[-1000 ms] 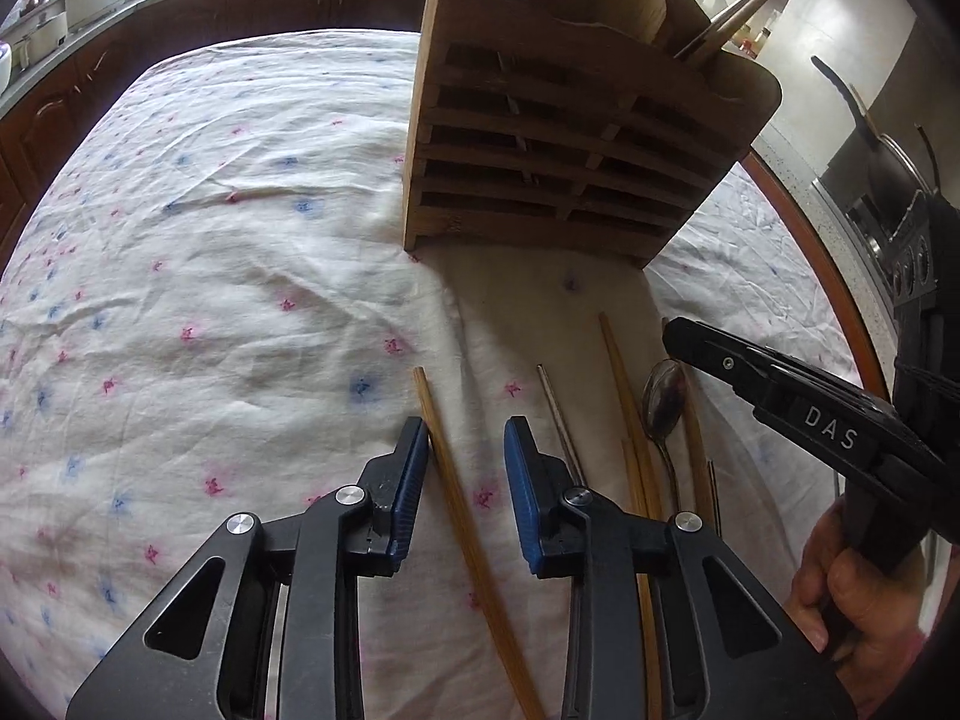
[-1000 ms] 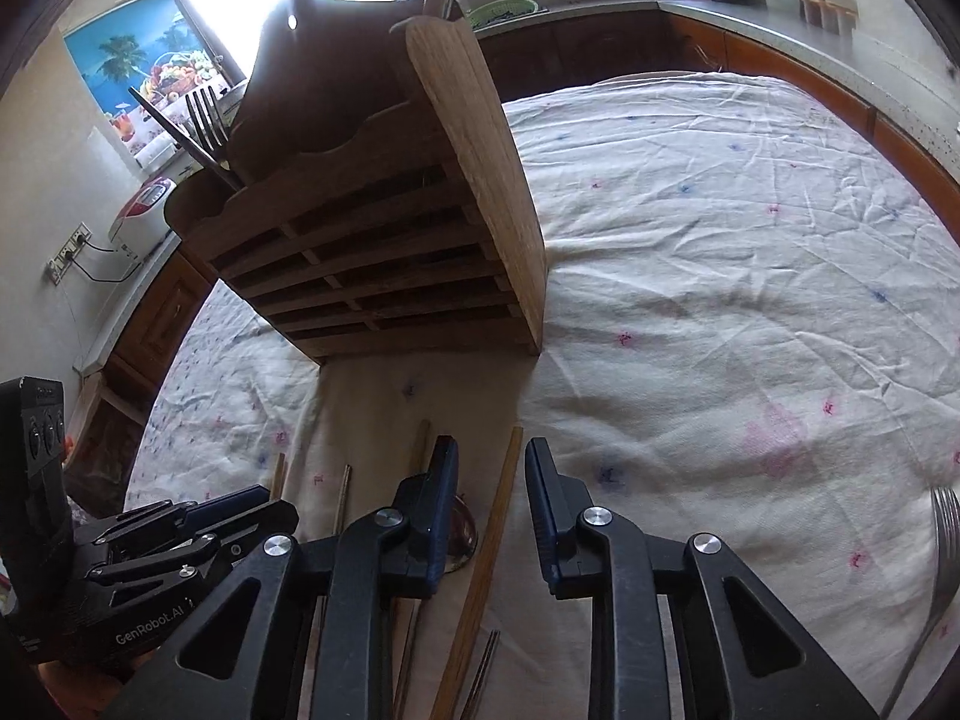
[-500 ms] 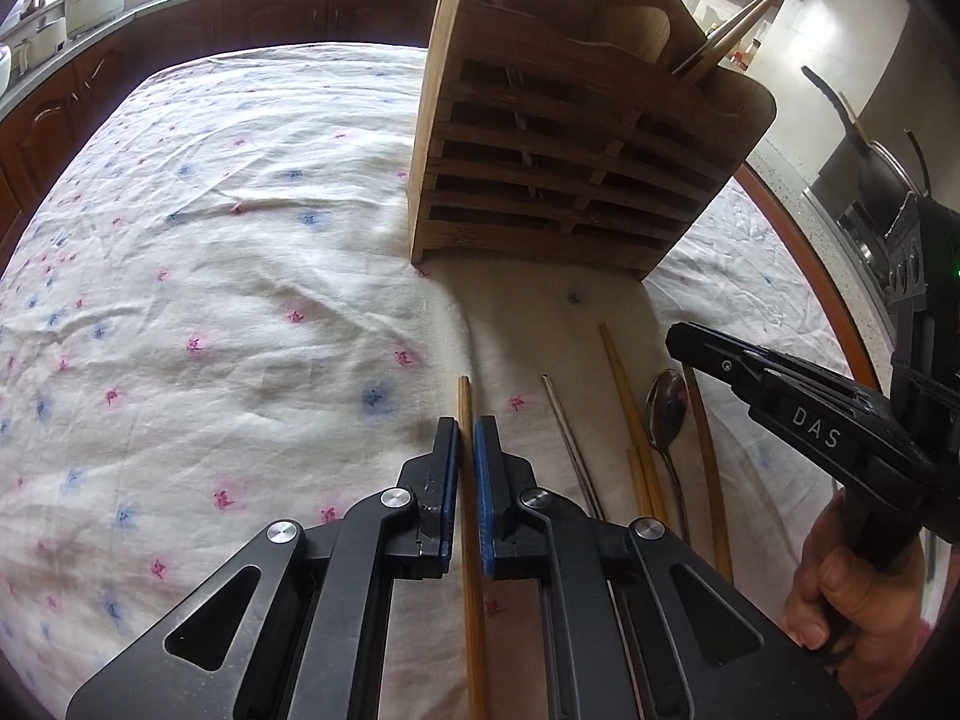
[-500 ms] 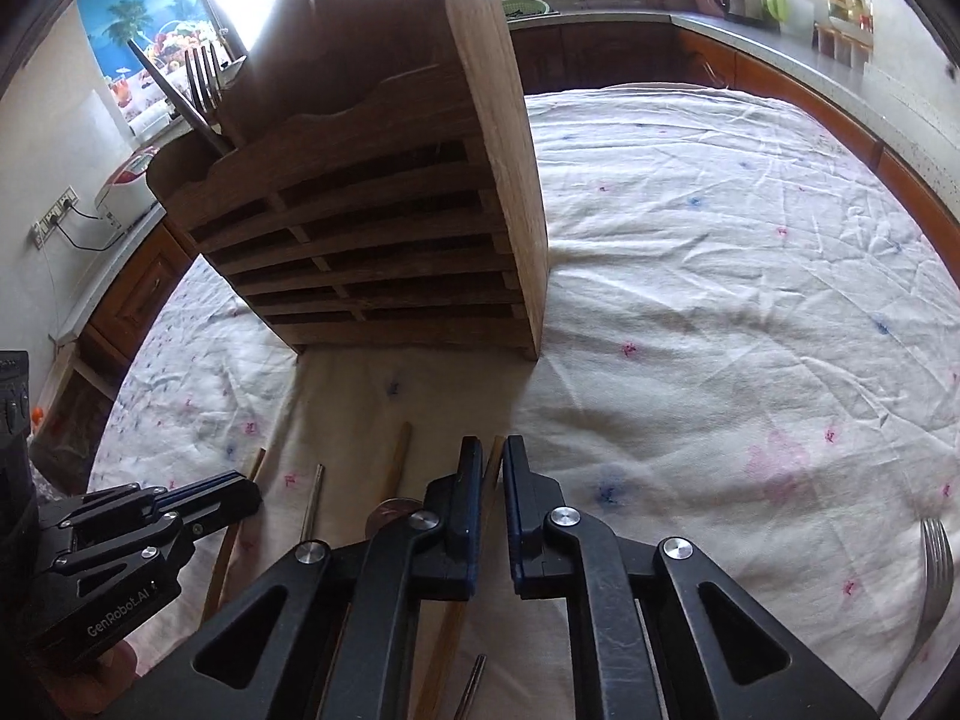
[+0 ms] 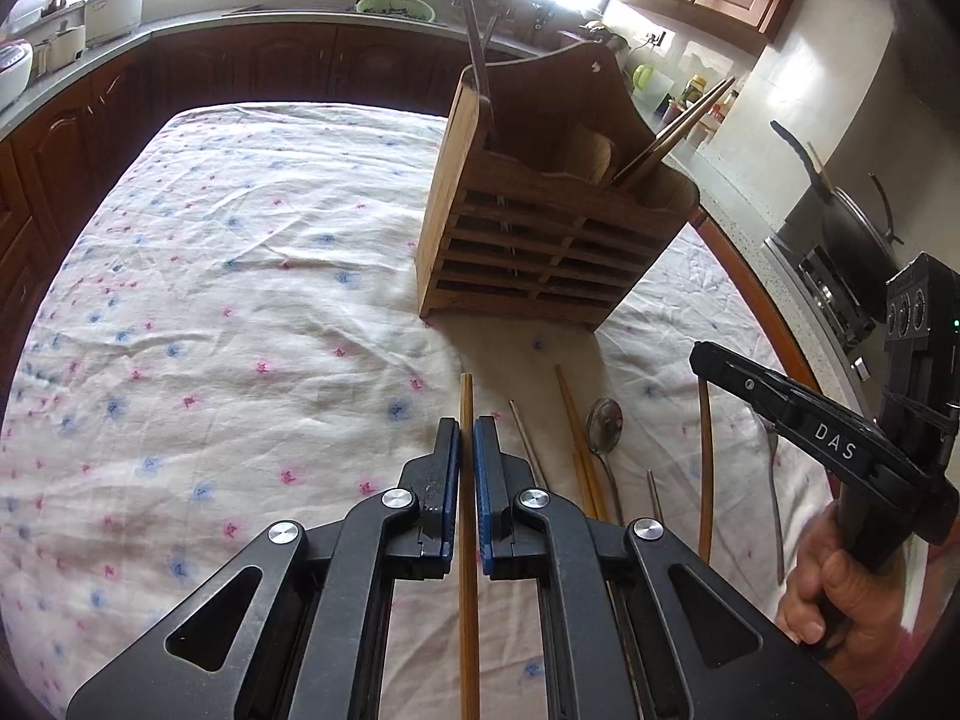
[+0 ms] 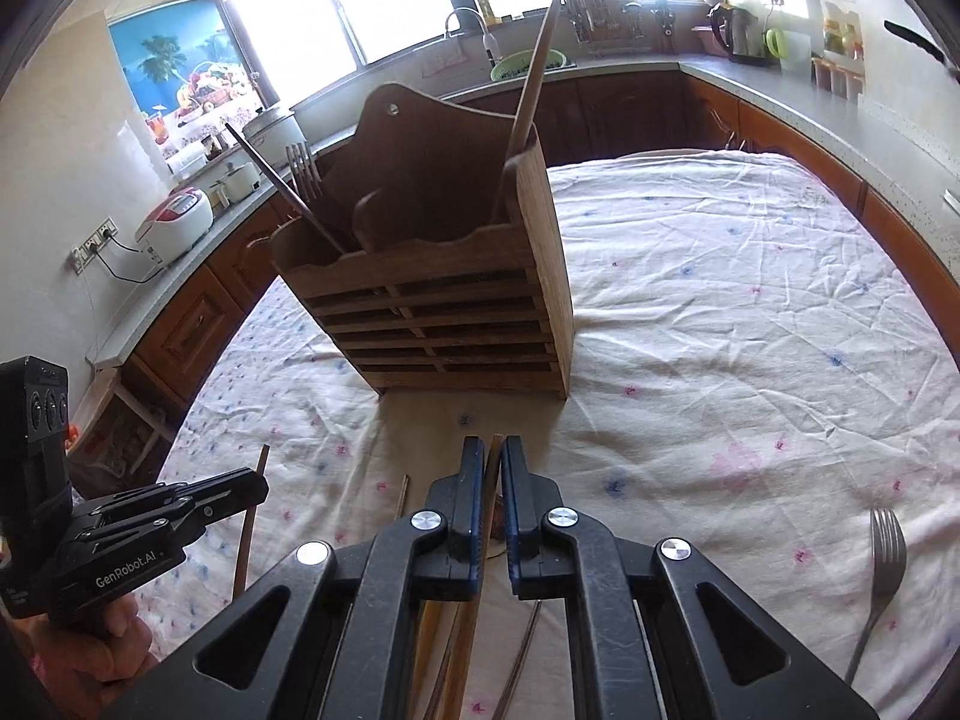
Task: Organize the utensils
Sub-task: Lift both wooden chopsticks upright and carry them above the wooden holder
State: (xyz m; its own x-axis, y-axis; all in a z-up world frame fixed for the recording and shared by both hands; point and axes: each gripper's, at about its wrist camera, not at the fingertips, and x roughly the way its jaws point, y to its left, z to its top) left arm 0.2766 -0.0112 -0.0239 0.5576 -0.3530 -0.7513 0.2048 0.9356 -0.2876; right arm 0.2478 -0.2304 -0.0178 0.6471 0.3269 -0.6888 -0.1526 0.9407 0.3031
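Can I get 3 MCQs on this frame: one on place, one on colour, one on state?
1. Where does the lone steel fork lie?
A. inside the caddy
B. on the floral cloth, off to the right in the right wrist view
C. on the counter

2. What colour are the pads of the hand-held grippers?
A. blue
B. red
C. yellow

3. What is the left hand-held gripper doing?
A. open over the spoon
B. shut on nothing
C. shut on a wooden chopstick

Key:
1 B: the steel fork rests on the white floral tablecloth, apart from the slatted wooden utensil caddy.
2 A: the pads are blue.
3 C: the left hand-held gripper clamps the long wooden chopstick; the right hand-held gripper likewise pinches a brown wooden chopstick.
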